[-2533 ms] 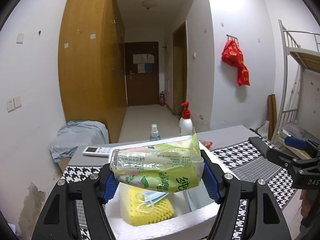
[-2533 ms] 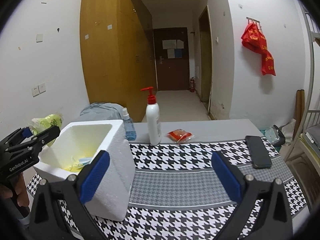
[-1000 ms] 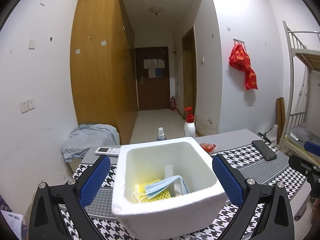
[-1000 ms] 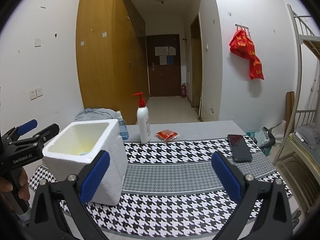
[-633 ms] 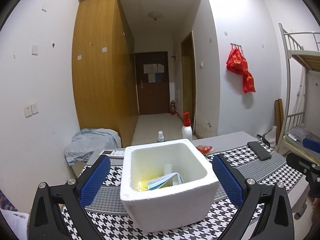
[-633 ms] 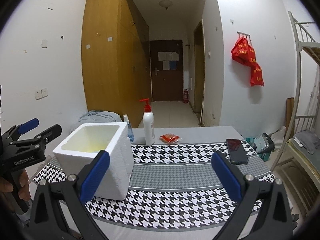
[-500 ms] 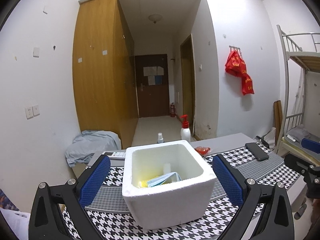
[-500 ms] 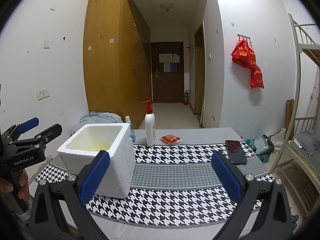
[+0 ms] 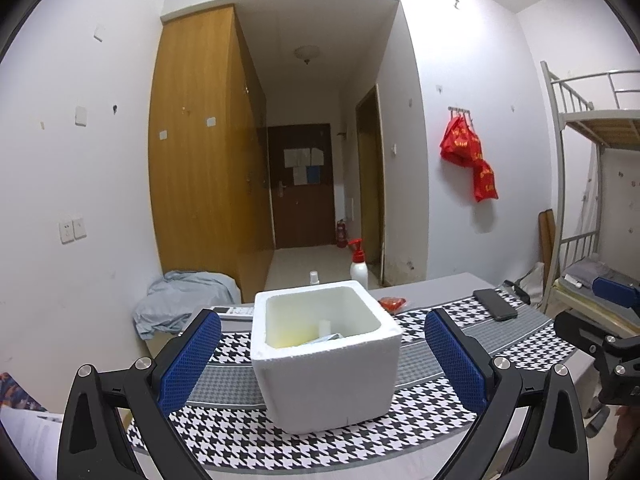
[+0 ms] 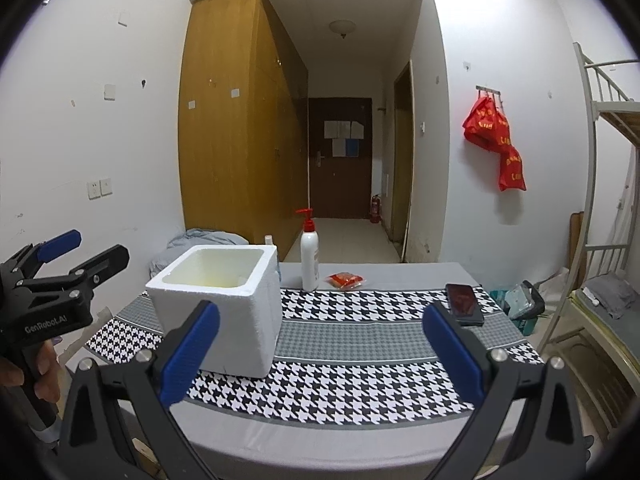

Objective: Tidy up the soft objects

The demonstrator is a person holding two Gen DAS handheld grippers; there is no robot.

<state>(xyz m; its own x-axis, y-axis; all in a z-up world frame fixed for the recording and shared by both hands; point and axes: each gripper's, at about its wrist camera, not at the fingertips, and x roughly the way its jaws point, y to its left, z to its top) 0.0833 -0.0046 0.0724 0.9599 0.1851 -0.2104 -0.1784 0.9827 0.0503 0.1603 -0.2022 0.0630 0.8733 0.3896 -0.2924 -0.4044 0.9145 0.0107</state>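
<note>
Claws are both hanging wide and empty: the left claw is facing the foam box straight ahead, the right claw is looking over the tabletop with the box ahead to its left. Soft things are lying low inside the box, only a yellow glow and a pale corner showing. Packing is looking nearly finished; the red packet, far ahead of the right claw beside the pump bottle, is possibly calling for a long forward reach next.
</note>
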